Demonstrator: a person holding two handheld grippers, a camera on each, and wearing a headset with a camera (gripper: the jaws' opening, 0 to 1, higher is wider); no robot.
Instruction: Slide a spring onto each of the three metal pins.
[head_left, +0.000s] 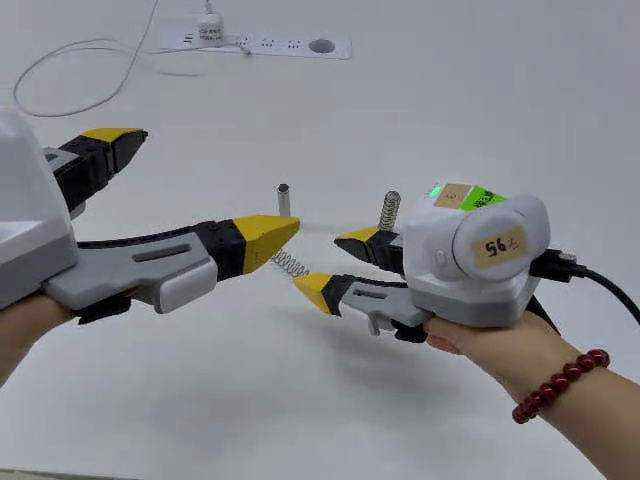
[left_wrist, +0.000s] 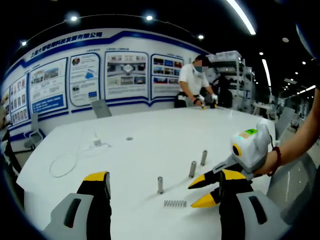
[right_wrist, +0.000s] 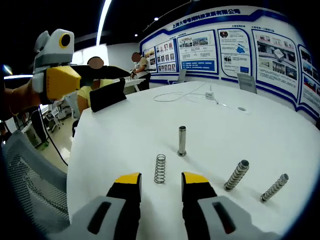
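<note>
Right gripper (right_wrist: 161, 178): yellow-tipped fingers apart, nothing held. Loose silver coil spring (right_wrist: 160, 168) lies flat on white surface (right_wrist: 125, 130), just ahead of tips, in line with gap. Bare upright metal pin (right_wrist: 182, 140) near, beyond spring. Nearer spring-covered pin (right_wrist: 237, 175) and farther spring-covered pin (right_wrist: 274, 187) stand aside, tilted in fisheye. Left gripper (head_left: 218, 178): fingers spread wide, empty.
</note>
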